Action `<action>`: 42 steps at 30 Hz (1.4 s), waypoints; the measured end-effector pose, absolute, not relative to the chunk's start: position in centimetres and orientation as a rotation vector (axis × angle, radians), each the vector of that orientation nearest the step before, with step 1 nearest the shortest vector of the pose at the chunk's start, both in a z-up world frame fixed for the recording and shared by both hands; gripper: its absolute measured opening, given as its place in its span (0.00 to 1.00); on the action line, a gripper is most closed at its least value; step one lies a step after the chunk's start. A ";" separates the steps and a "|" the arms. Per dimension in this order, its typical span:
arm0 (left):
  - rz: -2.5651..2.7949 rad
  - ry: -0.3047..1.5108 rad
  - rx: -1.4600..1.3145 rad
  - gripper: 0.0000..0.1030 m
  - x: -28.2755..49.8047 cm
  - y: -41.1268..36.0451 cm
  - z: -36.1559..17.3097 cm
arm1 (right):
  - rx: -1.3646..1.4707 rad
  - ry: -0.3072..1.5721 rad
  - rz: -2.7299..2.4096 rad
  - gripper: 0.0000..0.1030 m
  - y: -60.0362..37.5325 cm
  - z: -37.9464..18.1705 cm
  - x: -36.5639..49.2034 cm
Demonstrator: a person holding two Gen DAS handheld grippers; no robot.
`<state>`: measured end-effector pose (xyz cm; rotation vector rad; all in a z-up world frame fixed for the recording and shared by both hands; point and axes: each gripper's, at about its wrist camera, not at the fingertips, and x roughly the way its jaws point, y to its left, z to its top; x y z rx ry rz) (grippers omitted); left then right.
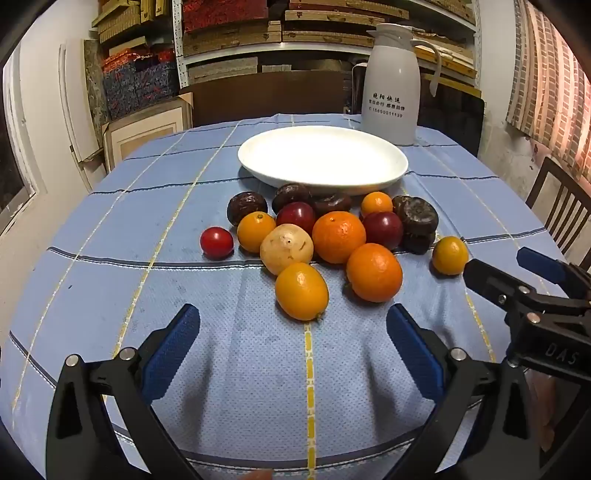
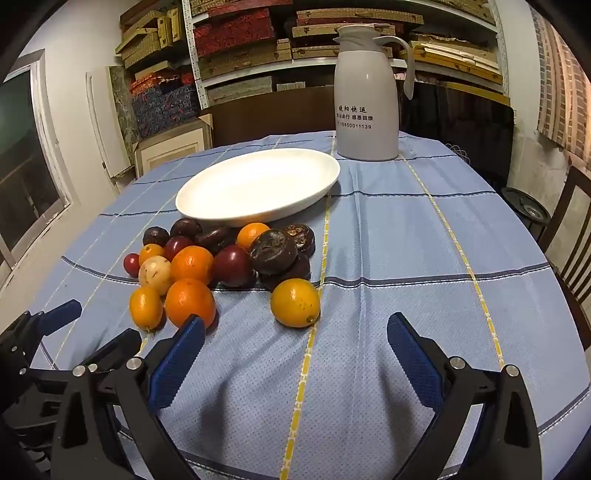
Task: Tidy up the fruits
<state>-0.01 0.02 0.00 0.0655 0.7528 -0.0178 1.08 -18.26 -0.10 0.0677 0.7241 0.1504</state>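
Note:
A heap of fruit lies on the blue checked tablecloth (image 1: pixel 110 258) just in front of an empty white plate (image 1: pixel 323 158) (image 2: pixel 258 184). It holds two oranges (image 1: pixel 373 272) (image 2: pixel 190 301), several small yellow citrus (image 1: pixel 301 291) (image 2: pixel 294 302), dark red plums (image 1: pixel 382 229), a small red fruit (image 1: pixel 217 242), a pale round fruit (image 1: pixel 286 248) and dark brown wrinkled ones (image 1: pixel 415 216) (image 2: pixel 272 251). My left gripper (image 1: pixel 292 312) (image 2: pixel 96 325) is open just short of the nearest yellow citrus. My right gripper (image 2: pixel 295 321) (image 1: pixel 506 264) is open near the lone yellow citrus on the right. Neither holds anything.
A white thermos jug (image 1: pixel 391 92) (image 2: pixel 367 99) stands behind the plate at the back right. Shelves of boxes (image 1: pixel 229 33) fill the wall beyond the table. A wooden chair (image 1: pixel 557 206) stands at the right edge, and a window (image 2: pixel 26 155) is on the left.

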 end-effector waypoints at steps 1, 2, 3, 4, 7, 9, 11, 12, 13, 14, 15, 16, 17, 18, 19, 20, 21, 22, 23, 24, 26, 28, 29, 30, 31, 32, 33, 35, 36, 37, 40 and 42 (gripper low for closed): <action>-0.020 0.748 0.061 0.96 -0.1 0.1 0.0 | 0.067 0.720 0.151 0.97 -18.3 -0.1 1.1; -0.021 0.753 0.061 0.96 0.0 0.1 0.0 | 0.070 0.720 0.151 0.97 -18.3 -0.1 1.1; -0.022 0.754 0.061 0.96 0.0 0.1 0.0 | 0.071 0.721 0.152 0.97 -18.3 -0.1 1.1; -0.023 0.754 0.060 0.96 0.0 0.1 0.0 | 0.074 0.720 0.154 0.97 -18.4 -0.2 1.1; -0.023 0.753 0.061 0.96 0.0 0.1 0.0 | 0.076 0.724 0.153 0.97 -18.3 -0.2 1.2; -0.022 0.752 0.062 0.96 0.0 0.1 0.0 | 0.077 0.725 0.153 0.97 -18.3 -0.3 1.2; -0.022 0.752 0.062 0.96 0.0 0.1 0.0 | 0.079 0.724 0.154 0.97 -18.3 -0.2 1.1; -0.022 0.752 0.062 0.96 0.0 0.1 0.0 | 0.080 0.725 0.154 0.97 -18.4 -0.2 1.2; -0.022 0.752 0.062 0.96 0.0 0.1 0.0 | 0.080 0.725 0.154 0.97 -18.3 -0.1 1.2; -0.021 0.752 0.062 0.96 0.0 0.1 0.0 | 0.080 0.725 0.153 0.97 -18.2 -0.1 1.1; -0.022 0.753 0.062 0.96 0.0 0.1 0.0 | 0.083 0.726 0.155 0.97 -18.4 -0.1 1.3; -0.022 0.753 0.062 0.96 0.0 0.1 0.0 | 0.083 0.727 0.155 0.97 -18.3 -0.1 1.3; -0.021 0.752 0.062 0.96 0.0 0.1 0.0 | 0.083 0.727 0.155 0.97 -18.3 -0.1 1.3; -0.022 0.753 0.062 0.96 0.0 0.2 0.0 | 0.084 0.728 0.155 0.97 -18.3 -0.1 1.2; -0.022 0.753 0.062 0.96 0.0 0.1 0.0 | 0.084 0.728 0.155 0.97 -18.3 -0.3 1.2; -0.022 0.753 0.062 0.96 0.0 0.2 0.0 | 0.084 0.729 0.154 0.97 -18.2 -0.4 1.2; -0.022 0.753 0.062 0.96 0.0 0.2 0.0 | 0.085 0.729 0.154 0.97 -18.2 -0.4 1.1; -0.022 0.753 0.062 0.96 0.0 0.2 0.0 | 0.085 0.730 0.153 0.97 -18.2 -0.5 1.1; -0.023 0.754 0.062 0.96 0.0 0.2 0.0 | 0.086 0.730 0.153 0.97 -18.1 -0.4 1.1; -0.022 0.753 0.062 0.96 0.0 0.2 0.0 | 0.086 0.731 0.152 0.97 -18.1 -0.6 1.1; -0.022 0.753 0.061 0.96 -0.1 0.2 0.0 | 0.088 0.731 0.153 0.97 -18.2 -0.7 1.4; -0.022 0.753 0.062 0.96 0.0 0.2 0.0 | 0.088 0.733 0.153 0.97 -18.2 -0.6 1.4; -0.022 0.754 0.062 0.96 0.0 0.2 0.0 | 0.089 0.734 0.153 0.97 -18.3 -0.6 1.4; -0.022 0.754 0.062 0.96 0.0 0.2 0.0 | 0.090 0.734 0.153 0.97 -18.3 -0.6 1.4; -0.022 0.754 0.062 0.96 0.0 0.2 0.0 | 0.090 0.734 0.153 0.97 -18.3 -0.6 1.4; -0.022 0.754 0.062 0.96 0.0 0.2 0.0 | 0.091 0.734 0.155 0.97 -18.3 -0.6 1.5; -0.022 0.754 0.062 0.96 0.0 0.2 0.0 | 0.093 0.737 0.156 0.97 -18.4 -0.5 1.3; -0.022 0.756 0.063 0.96 0.0 0.2 0.0 | 0.095 0.738 0.156 0.97 -18.3 -0.6 1.3; -0.022 0.756 0.064 0.96 -0.1 0.6 0.2 | 0.095 0.738 0.156 0.97 -18.4 -0.6 1.3; -0.022 0.757 0.066 0.96 0.0 0.9 0.2 | 0.095 0.739 0.156 0.97 -18.4 -0.6 1.4; -0.022 0.757 0.066 0.96 0.0 0.7 0.1 | 0.097 0.741 0.156 0.97 -18.4 -0.6 1.4; -0.022 0.758 0.066 0.96 0.0 0.7 0.1 | 0.099 0.742 0.157 0.97 -18.4 -0.7 1.4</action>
